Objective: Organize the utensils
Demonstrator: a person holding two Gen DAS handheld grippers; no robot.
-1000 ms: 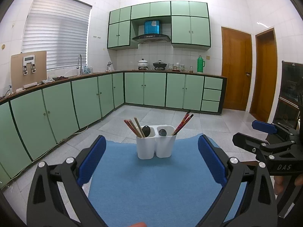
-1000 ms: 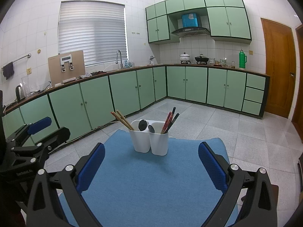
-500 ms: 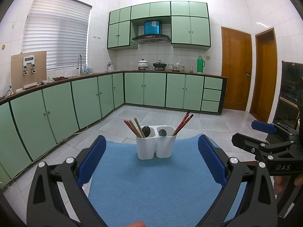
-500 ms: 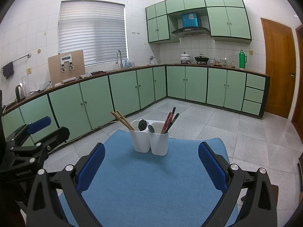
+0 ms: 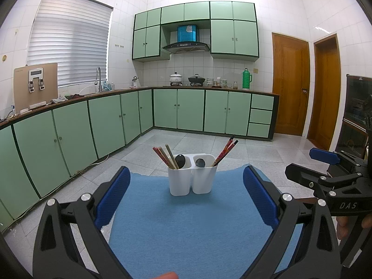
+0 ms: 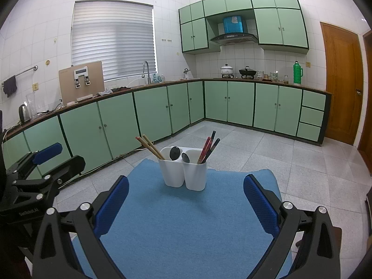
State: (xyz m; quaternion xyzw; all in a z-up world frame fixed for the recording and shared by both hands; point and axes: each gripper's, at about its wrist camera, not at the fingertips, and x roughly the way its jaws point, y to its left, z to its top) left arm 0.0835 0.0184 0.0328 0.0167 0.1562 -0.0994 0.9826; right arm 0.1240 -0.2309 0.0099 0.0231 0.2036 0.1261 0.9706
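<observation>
A white two-compartment utensil holder point(image 5: 192, 178) point(image 6: 184, 174) stands at the far end of a blue mat point(image 5: 186, 227) point(image 6: 186, 223). Its left compartment holds light wooden chopsticks point(image 5: 166, 157) point(image 6: 150, 147) and a black spoon point(image 5: 180, 160). Its right compartment holds red and dark chopsticks point(image 5: 225, 150) point(image 6: 208, 147) and another black spoon point(image 5: 200, 162). My left gripper point(image 5: 186, 197) is open and empty, well short of the holder. My right gripper point(image 6: 186, 200) is open and empty too. Each gripper shows at the side of the other's view.
Green kitchen cabinets point(image 5: 116, 121) run along the left and far walls above a grey tiled floor point(image 6: 302, 162). Wooden doors point(image 5: 290, 86) stand at the right. The mat's edges drop off to the floor on both sides.
</observation>
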